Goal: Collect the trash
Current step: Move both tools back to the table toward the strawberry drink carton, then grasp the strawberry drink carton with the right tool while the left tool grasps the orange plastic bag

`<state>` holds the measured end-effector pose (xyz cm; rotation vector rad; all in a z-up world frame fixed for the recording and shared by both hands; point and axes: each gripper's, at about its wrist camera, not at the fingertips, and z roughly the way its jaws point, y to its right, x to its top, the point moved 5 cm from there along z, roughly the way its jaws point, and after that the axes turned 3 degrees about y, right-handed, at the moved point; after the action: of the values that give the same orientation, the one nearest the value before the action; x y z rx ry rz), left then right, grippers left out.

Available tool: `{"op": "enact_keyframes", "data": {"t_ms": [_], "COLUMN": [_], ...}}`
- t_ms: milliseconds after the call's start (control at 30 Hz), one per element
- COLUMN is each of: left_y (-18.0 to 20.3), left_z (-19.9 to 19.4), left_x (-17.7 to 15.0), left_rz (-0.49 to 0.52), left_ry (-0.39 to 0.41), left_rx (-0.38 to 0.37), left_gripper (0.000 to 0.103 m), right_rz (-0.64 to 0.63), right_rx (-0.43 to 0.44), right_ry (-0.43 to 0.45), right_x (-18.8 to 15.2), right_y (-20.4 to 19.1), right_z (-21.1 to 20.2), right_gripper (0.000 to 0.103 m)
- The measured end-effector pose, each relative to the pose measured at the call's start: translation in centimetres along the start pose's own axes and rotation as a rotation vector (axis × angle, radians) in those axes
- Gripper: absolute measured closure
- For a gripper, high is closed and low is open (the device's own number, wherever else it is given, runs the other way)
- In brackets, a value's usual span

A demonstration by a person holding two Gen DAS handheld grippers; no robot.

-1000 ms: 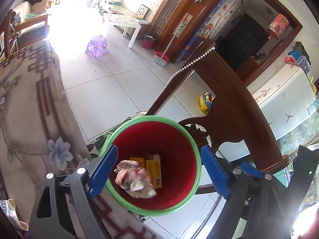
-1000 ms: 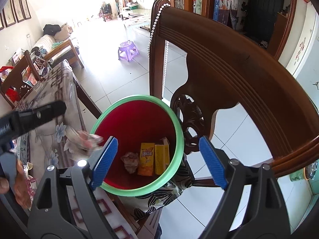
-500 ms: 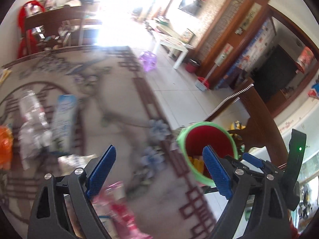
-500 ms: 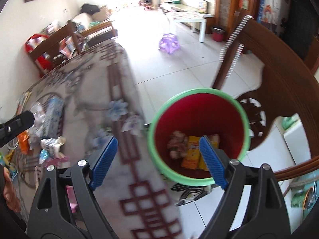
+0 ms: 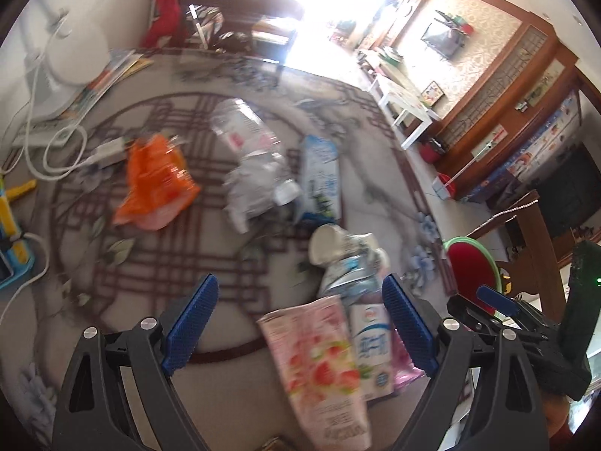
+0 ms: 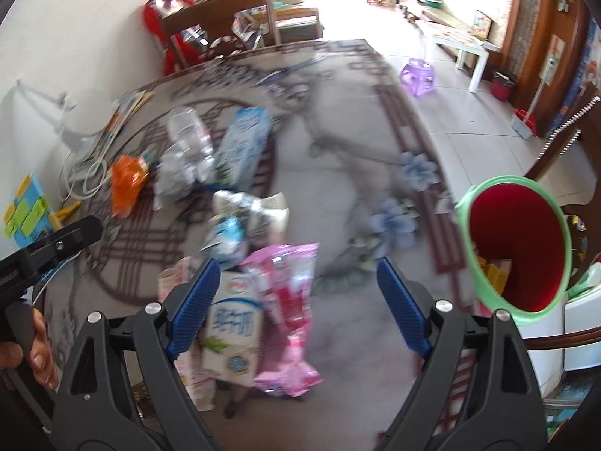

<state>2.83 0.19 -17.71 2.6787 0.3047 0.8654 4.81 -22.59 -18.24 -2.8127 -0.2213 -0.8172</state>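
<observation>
Trash lies on the patterned tablecloth: a pink strawberry wrapper (image 5: 319,368), a white milk carton (image 5: 370,345), crumpled wrappers with a paper cup (image 5: 338,248), a blue-white carton (image 5: 319,180), a clear bottle (image 5: 248,143) and an orange bag (image 5: 154,176). My left gripper (image 5: 300,300) hangs open over the pink wrapper, touching nothing. My right gripper (image 6: 296,285) is open above the milk carton (image 6: 233,334) and a pink wrapper (image 6: 285,293). The red bin with a green rim (image 6: 518,244) stands past the table's right edge and holds yellow boxes.
White cables and a power strip (image 5: 56,139) lie at the table's far left beside a blue-yellow toy (image 6: 26,210). Wooden chairs stand behind the table (image 5: 240,7) and beside the bin (image 5: 537,233). A purple stool (image 6: 417,71) and a white low table (image 6: 462,41) stand on the tiled floor.
Both grippers have swung away from above the bin to over the littered table. The bin has slid to the right side of both views. Both stay open and empty.
</observation>
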Motion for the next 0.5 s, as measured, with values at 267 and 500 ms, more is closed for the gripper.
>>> {"op": "enact_keyframes", "data": {"t_ms": [267,500], "left_y": [-5.4,-6.6], "left_z": [-0.4,-0.2], "left_x": [-1.7,-2.3], "left_rz": [-0.014,-0.003], "left_ry": [-0.042,-0.059], "left_rx": [0.016,0.000], "left_gripper": [0.018,0.018], "right_rz": [-0.048,-0.095], "right_rx": [0.044,0.085], "right_ry": [-0.037,-0.111], "right_x": [-2.1,-4.3], "right_y": [-5.9,-9.4], "right_z": [-0.1,0.7], "right_gripper": [0.020,0.049]}}
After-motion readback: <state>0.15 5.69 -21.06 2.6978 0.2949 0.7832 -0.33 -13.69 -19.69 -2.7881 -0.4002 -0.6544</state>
